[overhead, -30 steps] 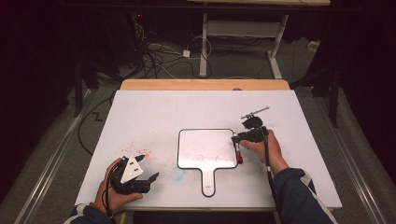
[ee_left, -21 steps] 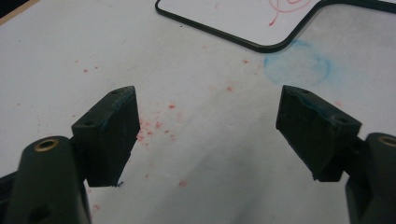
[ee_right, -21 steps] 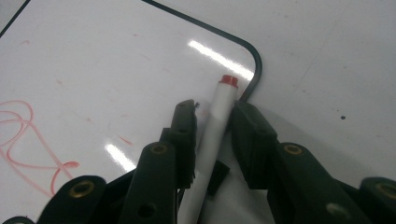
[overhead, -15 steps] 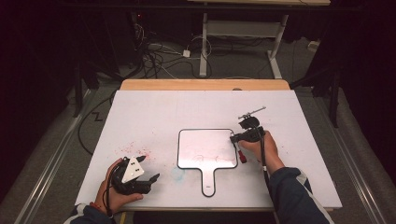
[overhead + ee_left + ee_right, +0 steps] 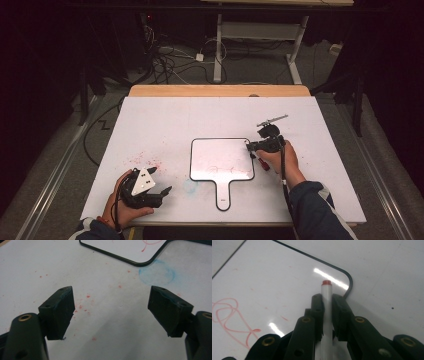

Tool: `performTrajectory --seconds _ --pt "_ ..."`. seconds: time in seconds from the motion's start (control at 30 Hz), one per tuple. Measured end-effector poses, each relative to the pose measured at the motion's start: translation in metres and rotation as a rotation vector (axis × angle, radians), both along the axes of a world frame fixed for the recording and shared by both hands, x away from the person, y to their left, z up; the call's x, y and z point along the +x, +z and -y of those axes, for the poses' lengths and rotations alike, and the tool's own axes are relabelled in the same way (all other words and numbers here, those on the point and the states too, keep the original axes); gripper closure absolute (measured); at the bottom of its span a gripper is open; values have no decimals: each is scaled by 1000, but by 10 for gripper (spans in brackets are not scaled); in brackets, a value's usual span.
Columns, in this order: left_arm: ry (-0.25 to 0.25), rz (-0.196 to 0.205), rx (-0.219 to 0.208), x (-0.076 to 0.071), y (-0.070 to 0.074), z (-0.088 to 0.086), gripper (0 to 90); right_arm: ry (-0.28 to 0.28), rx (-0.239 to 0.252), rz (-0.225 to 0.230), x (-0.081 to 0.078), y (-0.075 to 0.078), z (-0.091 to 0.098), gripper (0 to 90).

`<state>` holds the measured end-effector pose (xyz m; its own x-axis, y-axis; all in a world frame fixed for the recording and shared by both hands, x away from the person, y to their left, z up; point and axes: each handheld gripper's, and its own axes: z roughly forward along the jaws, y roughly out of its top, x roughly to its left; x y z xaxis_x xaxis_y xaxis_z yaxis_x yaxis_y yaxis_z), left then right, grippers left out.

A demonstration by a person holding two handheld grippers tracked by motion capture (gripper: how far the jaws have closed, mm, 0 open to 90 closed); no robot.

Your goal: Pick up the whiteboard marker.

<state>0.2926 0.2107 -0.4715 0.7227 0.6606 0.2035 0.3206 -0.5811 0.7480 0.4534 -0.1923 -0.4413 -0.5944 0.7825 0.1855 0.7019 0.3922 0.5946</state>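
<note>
Two grippers are at work, and yours on the right (image 5: 327, 302) has just been closing — its jaws now clamp a white marker (image 5: 326, 315) with a red end (image 5: 326, 282), the barrel squeezed between the pads and poking forward past them. In the high view that right gripper (image 5: 252, 146) sits at about 3 o'clock of the handled whiteboard (image 5: 220, 150), right at its edge, with the marker's red part (image 5: 261, 164) peeking out beside your hand. The board lies flat near the middle of the white table (image 5: 165, 120), handle pointing to 6 o'clock; a red scribble (image 5: 229, 315) already marks it toward 9 o'clock in the right gripper view.

Your left gripper (image 5: 111, 312) rests low at 7 o'clock of the board, jaws wide apart with nothing between them — just red specks and a faint blue ring (image 5: 156, 272) on the table.

You look to be at the grasp step, marker secured. Next, I'd judge, you carry the tip over the board and set it down gently; watch that the barrel doesn't swivel in the pads.
</note>
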Motion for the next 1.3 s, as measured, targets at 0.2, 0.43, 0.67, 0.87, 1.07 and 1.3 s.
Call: performTrajectory --seconds 0.2,0.43,0.67,0.87,1.07,1.3 --pt "33 -15 -65 2 5 0 213 28 66 109 -18 18 -2 811" --pt "32 -32 -244 9 23 14 231 54 160 215 -42 34 -6 812" --pt "-76 -79 -344 21 37 60 240 97 246 294 -64 40 -20 812" --pt "-147 -98 -378 28 46 104 242 134 301 354 -79 41 -36 812" --pt "-154 -135 -427 38 46 130 266 152 333 389 -90 40 -44 812" --pt "-183 -175 -493 45 42 146 362 163 360 407 -97 37 -49 812"
